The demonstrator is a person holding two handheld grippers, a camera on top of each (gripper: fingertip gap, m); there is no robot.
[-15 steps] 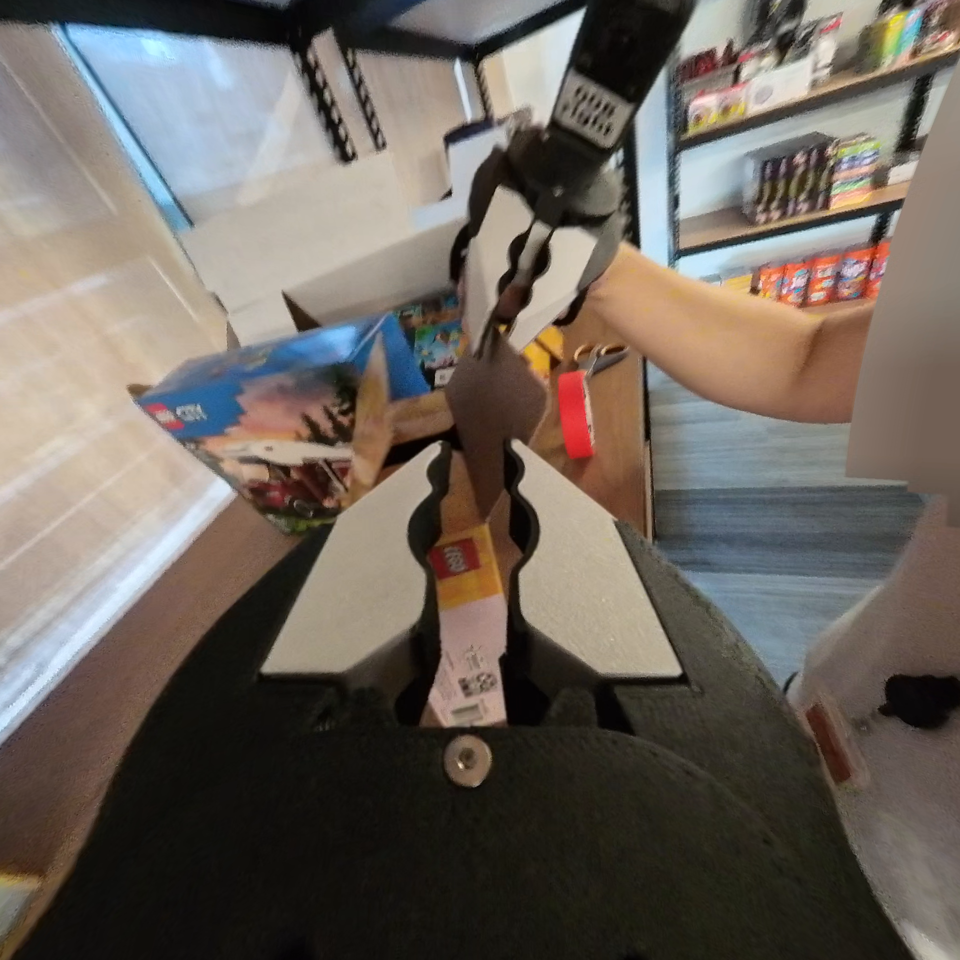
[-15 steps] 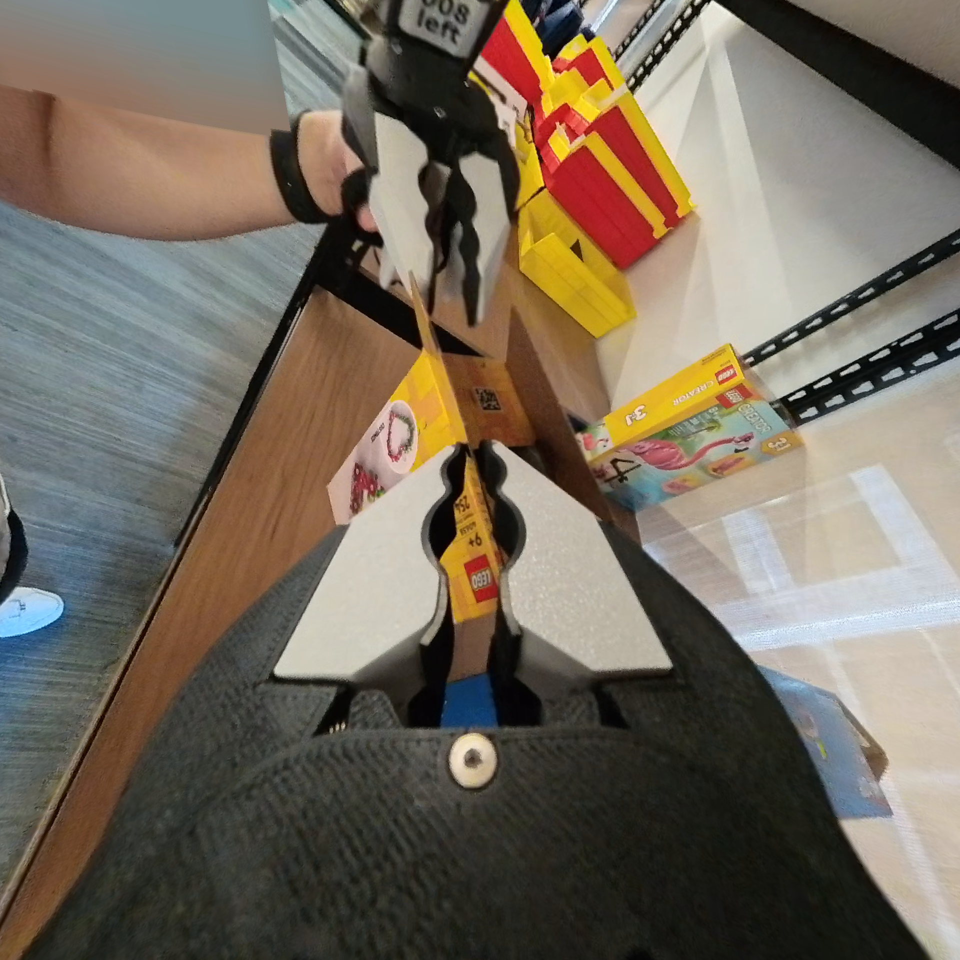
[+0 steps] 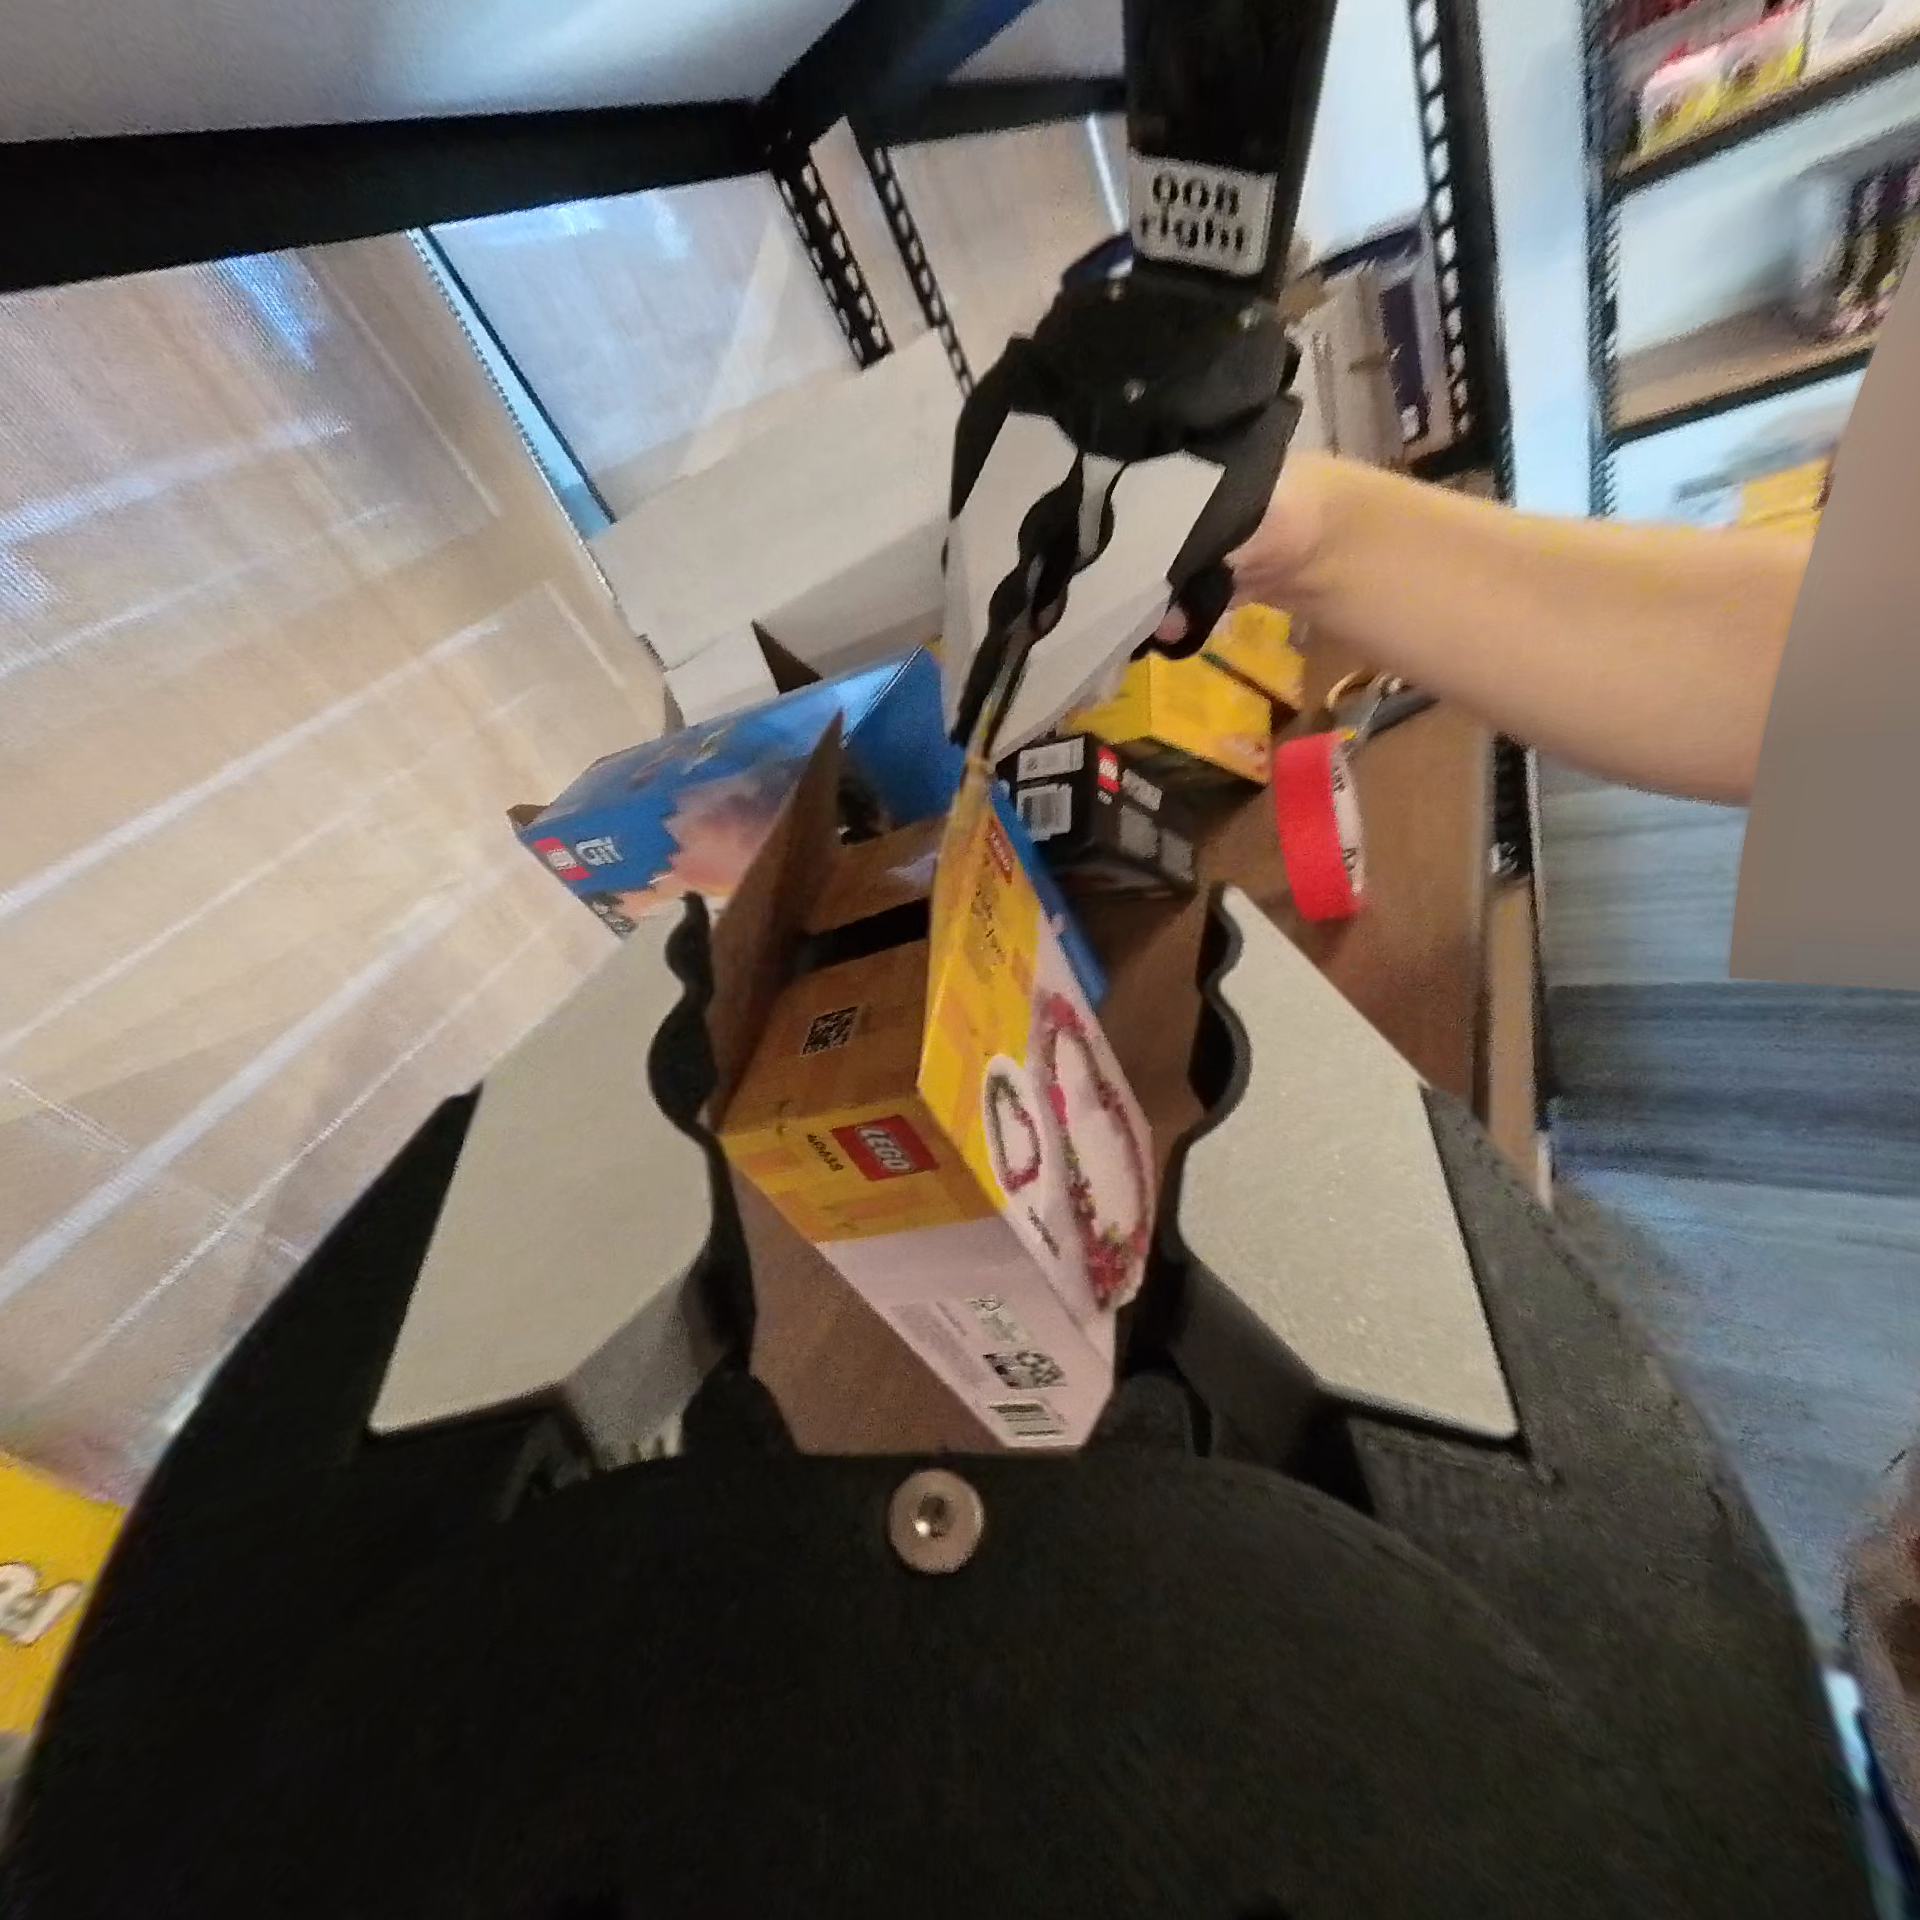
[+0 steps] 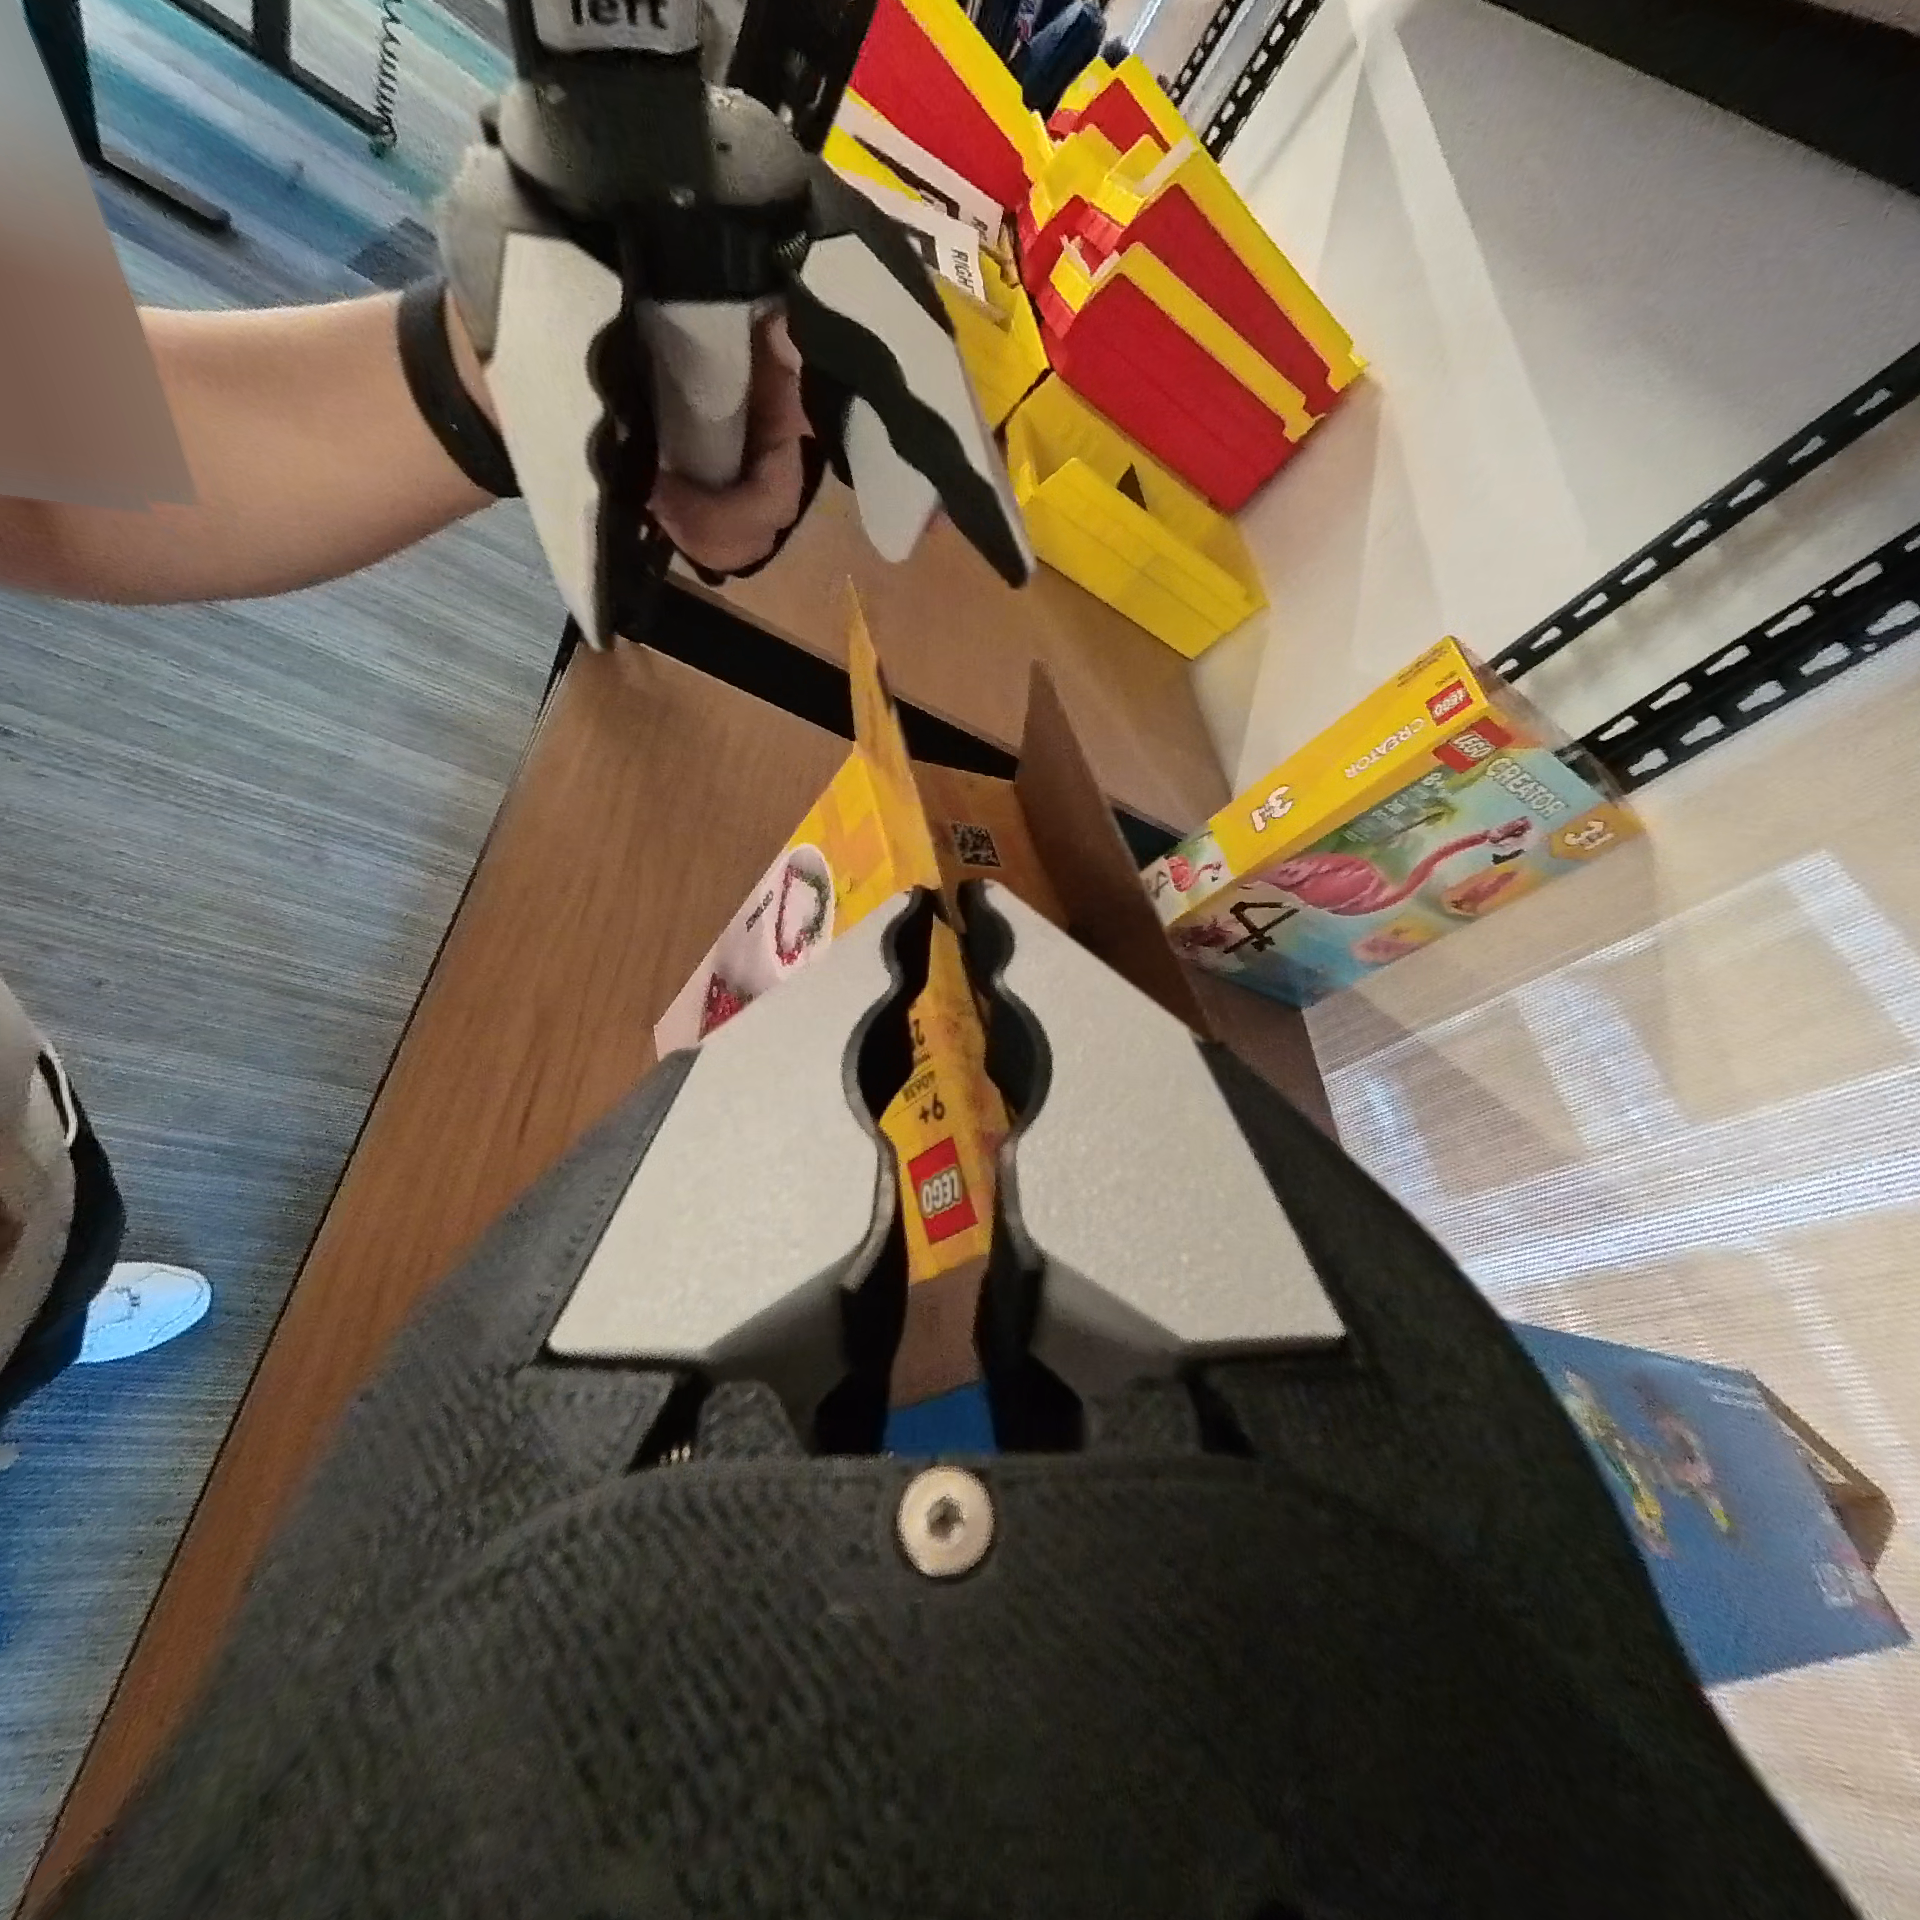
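My right gripper (image 4: pixel 951 1049) pinched only the yellow box's (image 3: pixel 940 1101) flap; my left gripper (image 3: pixel 951 1091) stood wide open around it; I feared that flap might tear.

The box (image 3: pixel 935 1091) between the left gripper's (image 3: pixel 951 997) grey fingers is yellow with a red logo, a white lower part and pink-red heart shapes; its inner flap is brown. Beyond it lie a blue box (image 3: pixel 675 821) and a red tape roll (image 3: pixel 1317 831). Right of the right gripper (image 4: pixel 951 925) lies a yellow-topped box (image 4: pixel 1392 831) with a pink flamingo on light blue.
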